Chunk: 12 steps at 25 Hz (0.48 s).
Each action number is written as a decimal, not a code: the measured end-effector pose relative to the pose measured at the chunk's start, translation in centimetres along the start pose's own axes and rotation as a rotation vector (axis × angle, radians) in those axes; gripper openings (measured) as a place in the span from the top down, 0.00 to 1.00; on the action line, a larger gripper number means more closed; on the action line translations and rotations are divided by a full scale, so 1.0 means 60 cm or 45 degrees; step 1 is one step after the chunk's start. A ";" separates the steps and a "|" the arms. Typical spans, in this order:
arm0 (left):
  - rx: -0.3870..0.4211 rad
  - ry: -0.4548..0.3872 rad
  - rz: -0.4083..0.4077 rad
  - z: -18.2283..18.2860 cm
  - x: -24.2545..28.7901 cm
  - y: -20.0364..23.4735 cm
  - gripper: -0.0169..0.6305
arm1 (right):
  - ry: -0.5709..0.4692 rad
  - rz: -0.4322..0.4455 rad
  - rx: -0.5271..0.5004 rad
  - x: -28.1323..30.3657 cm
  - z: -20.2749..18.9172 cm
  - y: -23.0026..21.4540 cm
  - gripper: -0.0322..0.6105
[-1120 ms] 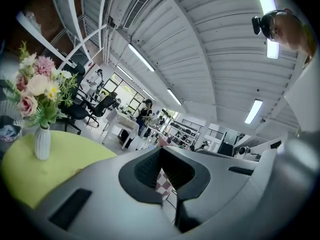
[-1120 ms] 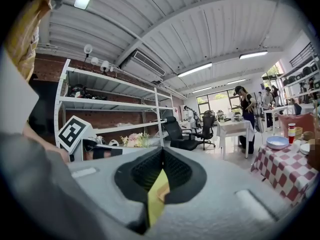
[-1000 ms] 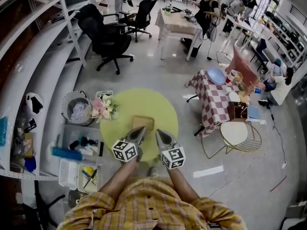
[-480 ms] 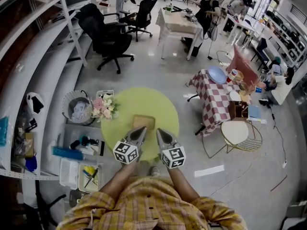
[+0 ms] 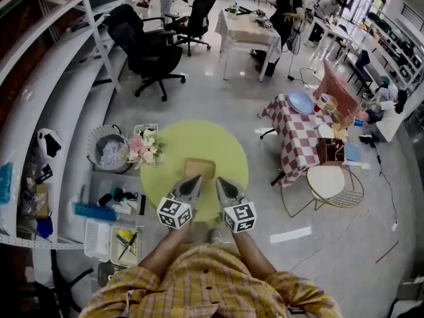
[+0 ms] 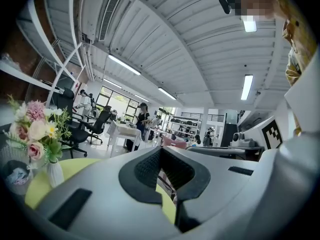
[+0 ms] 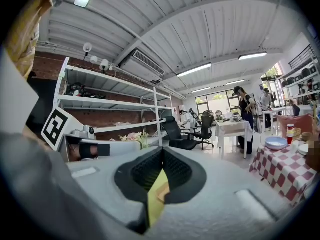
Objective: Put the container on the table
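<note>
Head view: left gripper (image 5: 195,179) and right gripper (image 5: 219,181), clenched empty, near square tan container (image 5: 199,169)

- The left tongs (image 5: 196,177) have drawn back a shade toward the person holding them, so their marker cube sits slightly lower in the head view than a second ago.
- The head view itself has drifted. The round yellow bench (image 5: 165,148) and the brown container (image 5: 199,169) on it now lie a touch higher and further right in the frame.
- The checked table (image 5: 296,141) has slid the same way, up and to the right.
- The person in black (image 5: 285,12) by the far white table now stands higher in the frame, with the head cut by the top edge.
</note>
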<state>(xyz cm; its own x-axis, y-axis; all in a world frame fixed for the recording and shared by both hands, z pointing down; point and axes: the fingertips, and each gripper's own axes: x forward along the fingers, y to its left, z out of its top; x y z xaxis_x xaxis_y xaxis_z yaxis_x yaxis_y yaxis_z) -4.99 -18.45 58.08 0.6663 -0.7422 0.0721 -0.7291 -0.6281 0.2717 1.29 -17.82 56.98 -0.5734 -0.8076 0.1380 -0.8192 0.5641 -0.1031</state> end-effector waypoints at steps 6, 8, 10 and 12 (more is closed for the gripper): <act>0.009 0.000 0.006 -0.004 -0.002 -0.005 0.97 | 0.010 0.007 -0.007 -0.003 -0.003 0.000 0.95; 0.009 0.000 0.009 -0.005 -0.003 -0.005 0.97 | 0.006 0.007 -0.007 -0.005 -0.002 -0.001 0.95; 0.007 -0.001 0.013 -0.006 -0.004 -0.006 0.97 | 0.006 0.008 -0.006 -0.008 -0.003 -0.001 0.95; 0.011 -0.002 0.017 -0.006 -0.004 -0.009 0.97 | 0.007 0.012 -0.004 -0.012 -0.005 -0.002 0.95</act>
<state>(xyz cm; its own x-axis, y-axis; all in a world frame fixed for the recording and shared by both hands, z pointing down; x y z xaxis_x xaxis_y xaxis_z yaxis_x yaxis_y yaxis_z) -4.71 -17.84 58.27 0.6564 -0.7507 0.0744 -0.7392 -0.6204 0.2622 1.76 -17.26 57.17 -0.5810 -0.8013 0.1423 -0.8139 0.5721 -0.1014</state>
